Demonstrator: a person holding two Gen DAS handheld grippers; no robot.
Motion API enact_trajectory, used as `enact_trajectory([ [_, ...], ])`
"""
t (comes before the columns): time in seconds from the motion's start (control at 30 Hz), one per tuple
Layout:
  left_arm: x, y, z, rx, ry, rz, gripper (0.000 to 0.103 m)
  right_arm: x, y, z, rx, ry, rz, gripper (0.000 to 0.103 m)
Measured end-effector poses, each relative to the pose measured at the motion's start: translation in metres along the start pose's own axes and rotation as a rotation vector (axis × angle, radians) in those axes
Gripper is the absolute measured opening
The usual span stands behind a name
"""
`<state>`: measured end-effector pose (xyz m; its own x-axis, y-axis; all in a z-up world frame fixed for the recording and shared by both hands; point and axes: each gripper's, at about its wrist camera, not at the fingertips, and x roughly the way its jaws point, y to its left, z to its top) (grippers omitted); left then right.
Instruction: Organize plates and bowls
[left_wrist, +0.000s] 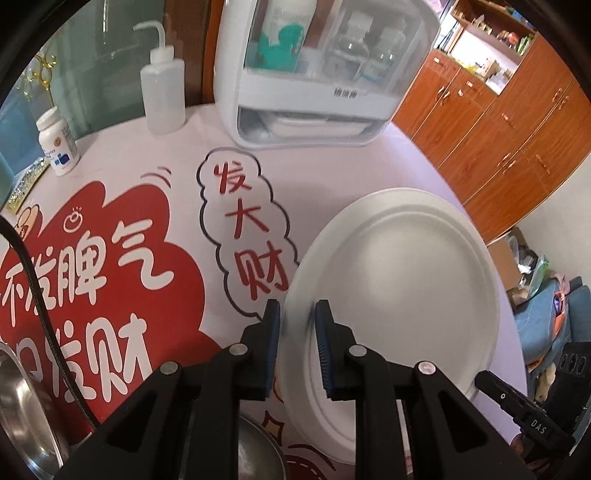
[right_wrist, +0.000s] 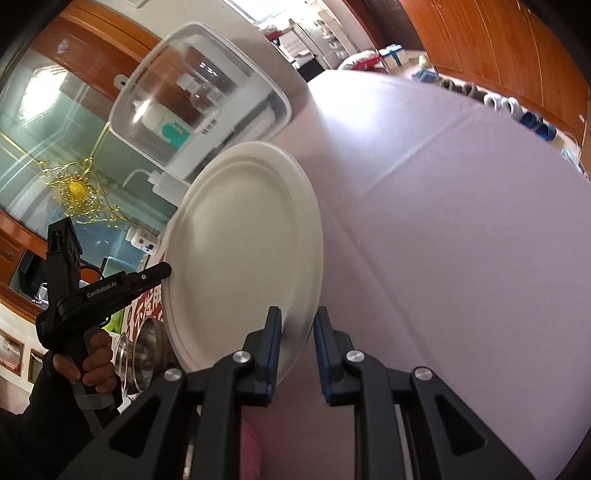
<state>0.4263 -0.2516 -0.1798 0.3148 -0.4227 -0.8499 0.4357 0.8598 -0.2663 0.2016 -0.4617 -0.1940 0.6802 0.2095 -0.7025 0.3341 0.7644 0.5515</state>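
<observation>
Both my grippers (left_wrist: 297, 314) (right_wrist: 297, 321) pinch one white plate (left_wrist: 399, 280) aloft; steel bowls (right_wrist: 147, 347) remain unsorted.

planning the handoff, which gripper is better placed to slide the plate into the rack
Left, probably. Both grippers pinch the plate, but the left gripper faces the rack head-on across the table, while the right gripper sees it off to one side.

The paper plate (left_wrist: 399, 273) is showing plain white. Beside it, the tablecloth (left_wrist: 332, 173) is showing pale lilac printed with a red cloud (left_wrist: 110, 258) bearing white characters. Beyond the plate, the white cabinet (left_wrist: 229, 92) is holding a teal-labelled bottle (left_wrist: 284, 33). Both grippers' pads (left_wrist: 273, 343) are showing blue on black.
</observation>
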Motion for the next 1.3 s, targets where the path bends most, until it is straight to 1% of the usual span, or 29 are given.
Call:
enact_trajectory([
  [0.2,-0.023,-0.003,0.003,-0.004,-0.049,-0.024,0.017,-0.015,0.006,0.003,-0.006,-0.048,0.028,0.016],
  [0.5,-0.067,-0.012,0.005,0.013,-0.131,-0.048,0.018,-0.038,0.016,0.005,-0.025,-0.102,0.042,0.016],
  [0.63,-0.085,-0.017,0.003,0.024,-0.161,-0.032,0.018,-0.047,0.021,0.003,-0.027,-0.110,0.066,0.016],
  [0.77,-0.101,-0.018,-0.001,0.017,-0.177,-0.018,0.018,-0.057,0.031,0.001,-0.057,-0.124,0.079,0.016],
  [1.03,-0.143,-0.015,-0.025,-0.001,-0.206,0.013,0.018,-0.077,0.044,-0.005,-0.082,-0.126,0.119,0.016],
  [1.1,-0.155,-0.012,-0.034,-0.014,-0.212,0.018,0.018,-0.084,0.051,-0.007,-0.092,-0.137,0.131,0.016],
  [1.3,-0.190,-0.002,-0.067,-0.042,-0.233,0.037,0.018,-0.098,0.068,-0.016,-0.133,-0.118,0.147,0.016],
])
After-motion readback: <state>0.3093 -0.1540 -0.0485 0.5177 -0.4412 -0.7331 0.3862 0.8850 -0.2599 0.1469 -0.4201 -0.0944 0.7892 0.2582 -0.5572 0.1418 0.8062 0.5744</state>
